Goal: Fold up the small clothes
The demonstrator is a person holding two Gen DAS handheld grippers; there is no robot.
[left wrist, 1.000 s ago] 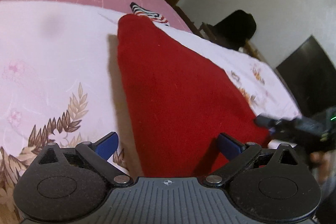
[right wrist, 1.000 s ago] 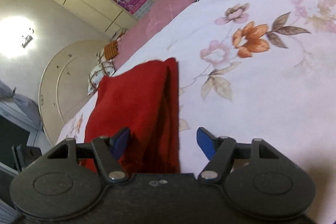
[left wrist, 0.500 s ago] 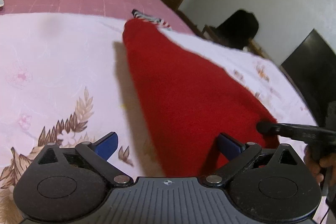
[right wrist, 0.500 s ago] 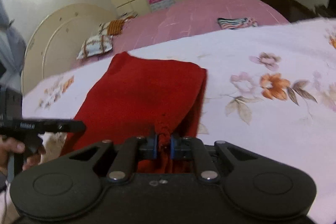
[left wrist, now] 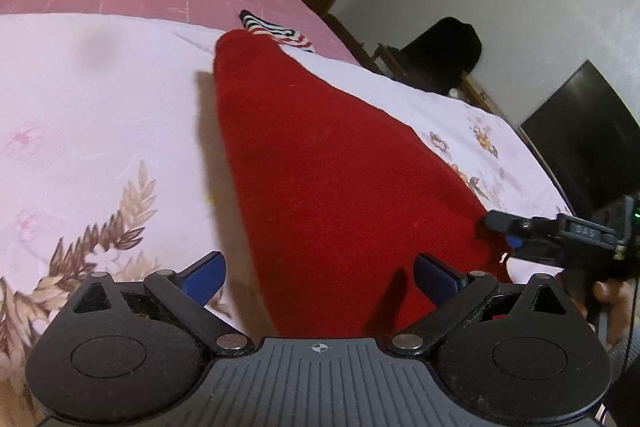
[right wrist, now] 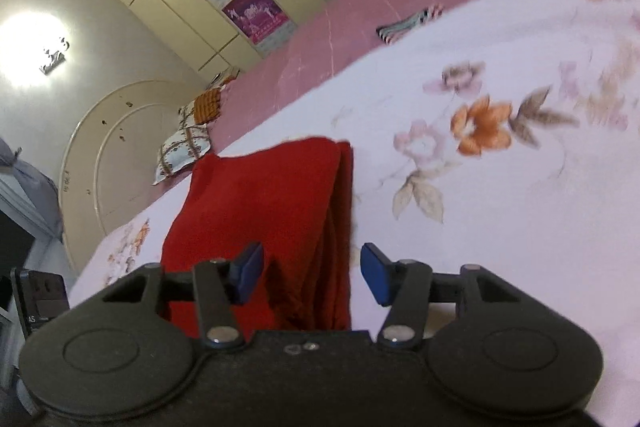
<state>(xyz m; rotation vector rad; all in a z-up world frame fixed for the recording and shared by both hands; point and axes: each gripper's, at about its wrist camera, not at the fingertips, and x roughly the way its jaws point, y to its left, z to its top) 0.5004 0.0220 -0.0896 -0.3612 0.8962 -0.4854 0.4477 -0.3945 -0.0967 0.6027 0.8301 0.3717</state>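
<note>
The red cloth's point(right wrist: 264, 219) near end is hidden behind the right gripper point(right wrist: 312, 273). The striped garment point(left wrist: 280, 31) is half hidden behind the cloth. The flowered sheet point(right wrist: 560, 75) is blurred.

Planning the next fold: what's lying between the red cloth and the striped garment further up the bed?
Nothing: in the right wrist view, only bare floral sheet separates the red cloth from the striped garment. The left wrist view overlaps them, hiding the gap.
</note>
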